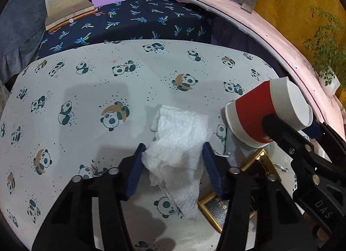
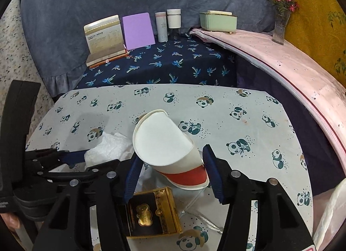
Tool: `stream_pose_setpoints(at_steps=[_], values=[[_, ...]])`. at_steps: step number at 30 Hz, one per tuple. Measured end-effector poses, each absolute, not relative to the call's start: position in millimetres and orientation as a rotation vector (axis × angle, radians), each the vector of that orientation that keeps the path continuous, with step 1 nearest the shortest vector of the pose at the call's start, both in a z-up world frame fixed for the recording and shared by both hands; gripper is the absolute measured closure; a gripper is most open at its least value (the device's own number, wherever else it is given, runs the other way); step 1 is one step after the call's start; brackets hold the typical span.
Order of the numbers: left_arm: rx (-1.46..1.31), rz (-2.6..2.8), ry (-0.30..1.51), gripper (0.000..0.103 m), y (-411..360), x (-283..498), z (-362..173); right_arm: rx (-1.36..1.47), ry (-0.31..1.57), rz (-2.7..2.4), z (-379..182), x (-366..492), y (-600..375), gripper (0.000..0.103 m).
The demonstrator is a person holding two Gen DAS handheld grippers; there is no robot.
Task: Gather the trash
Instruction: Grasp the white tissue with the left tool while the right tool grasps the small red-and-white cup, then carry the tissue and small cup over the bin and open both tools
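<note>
Both claws angled down (loaded): left claw (image 1: 173, 153), right claw (image 2: 170, 160)

Panda-print tablecloth (image 2: 216, 108) before a yellow wall (image 2: 320, 24).

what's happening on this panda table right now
A person with a gripper in each hand is clearing trash off the panda-print table. The left gripper is clamped on a crumpled white tissue. The right gripper holds a red and white paper cup, tilted on its side. A black and gold packet lies on the table beneath the cup, not yet picked up.
</note>
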State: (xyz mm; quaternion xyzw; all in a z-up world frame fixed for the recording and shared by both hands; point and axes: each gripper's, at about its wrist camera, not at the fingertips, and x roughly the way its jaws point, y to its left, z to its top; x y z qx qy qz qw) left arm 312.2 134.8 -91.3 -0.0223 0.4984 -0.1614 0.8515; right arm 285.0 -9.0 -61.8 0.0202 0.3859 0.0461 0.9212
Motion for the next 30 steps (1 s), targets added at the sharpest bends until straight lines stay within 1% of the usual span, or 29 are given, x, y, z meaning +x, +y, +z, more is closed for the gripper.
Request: stream_pose_setpoints(at_steps=[2, 3, 4, 5, 10, 20, 30], values=[[-0.047, -0.347, 1.049, 0.075, 132.0, 309.6, -89.6, 0.047, 0.786, 0.092, -60.8, 281.2, -9.5, 0.05], [-0.046, -0.347, 1.046, 0.078, 130.9, 307.9, -88.2, 0.051, 0.782, 0.09, -59.7, 278.8, -9.9, 0.05], [-0.042, -0.348, 1.041, 0.084, 129.1, 306.0, -85.8, 0.053, 0.778, 0.087, -58.7, 277.4, -9.9, 0.05], [-0.039, -0.349, 1.036, 0.086, 127.8, 304.5, -83.5, 0.055, 0.772, 0.083, -56.1, 273.9, -10.8, 0.05], [-0.038, -0.368, 1.005, 0.089, 121.3, 292.3, -66.2, 0.071, 0.747, 0.068, -42.5, 261.8, -18.0, 0.05], [-0.024, -0.39, 0.944, 0.09, 104.0, 261.2, -26.5, 0.102, 0.677, 0.03, -6.6, 221.8, -39.5, 0.05], [0.016, -0.442, 0.893, 0.09, 70.8, 221.3, 3.1, 0.13, 0.627, -0.023, 14.5, 175.0, -69.8, 0.05]])
